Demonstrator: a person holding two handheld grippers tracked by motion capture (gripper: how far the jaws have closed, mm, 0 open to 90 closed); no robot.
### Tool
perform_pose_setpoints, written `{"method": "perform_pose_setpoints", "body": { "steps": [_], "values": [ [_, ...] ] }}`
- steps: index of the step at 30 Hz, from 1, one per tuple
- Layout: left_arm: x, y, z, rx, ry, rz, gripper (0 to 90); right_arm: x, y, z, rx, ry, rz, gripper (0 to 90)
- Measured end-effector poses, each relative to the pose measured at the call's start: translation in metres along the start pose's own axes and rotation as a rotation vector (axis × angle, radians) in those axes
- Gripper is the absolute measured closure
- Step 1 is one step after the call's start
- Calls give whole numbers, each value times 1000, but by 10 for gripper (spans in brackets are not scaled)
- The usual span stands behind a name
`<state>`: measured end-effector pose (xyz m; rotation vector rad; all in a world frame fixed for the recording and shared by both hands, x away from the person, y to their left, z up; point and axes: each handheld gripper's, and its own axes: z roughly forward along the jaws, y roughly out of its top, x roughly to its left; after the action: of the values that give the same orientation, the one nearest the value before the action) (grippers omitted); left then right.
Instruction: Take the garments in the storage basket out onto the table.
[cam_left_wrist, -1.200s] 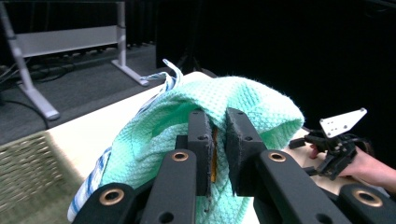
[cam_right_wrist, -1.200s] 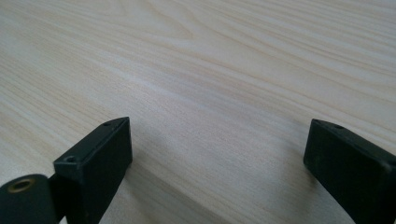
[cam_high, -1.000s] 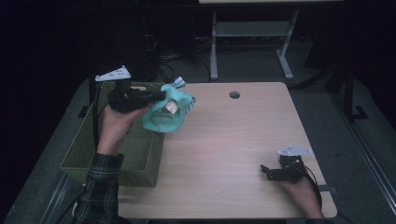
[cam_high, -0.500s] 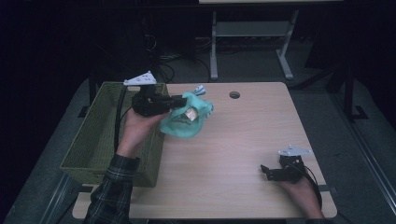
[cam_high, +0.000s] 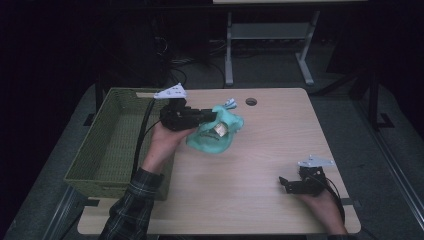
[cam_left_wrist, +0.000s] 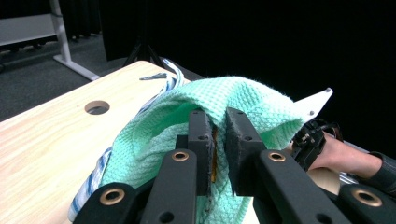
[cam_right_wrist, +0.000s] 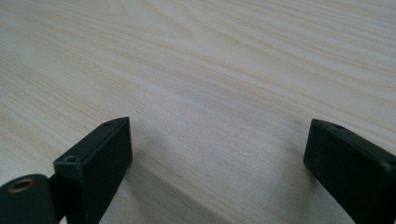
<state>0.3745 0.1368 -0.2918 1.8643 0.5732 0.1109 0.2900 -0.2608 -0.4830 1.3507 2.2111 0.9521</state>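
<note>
A crumpled mint-green waffle-weave cloth (cam_high: 216, 134) with a blue-and-white striped edge is clamped between the fingers (cam_left_wrist: 239, 140) of the left gripper (cam_high: 212, 119), bunched around them. It is carried over the left part of the light wooden desk (cam_high: 260, 165), just right of the olive-green woven basket (cam_high: 107, 145), its lower folds close to the desk surface. The right gripper (cam_high: 284, 184) is rested near the desk's right front corner, its fingers (cam_right_wrist: 93, 158) spread wide apart with bare wood between them.
</note>
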Motion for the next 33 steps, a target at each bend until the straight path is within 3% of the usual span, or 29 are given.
{"method": "perform_pose_setpoints", "body": {
  "steps": [13,23,33],
  "values": [
    [-8,-14,30,14,-33,-12,809,0,0,0,-1,1,2,72],
    [-17,-26,60,72,-56,2,809,0,0,0,-1,0,-1,72],
    [-22,-41,82,105,-75,-10,808,0,0,0,0,0,-3,72]
  ]
}}
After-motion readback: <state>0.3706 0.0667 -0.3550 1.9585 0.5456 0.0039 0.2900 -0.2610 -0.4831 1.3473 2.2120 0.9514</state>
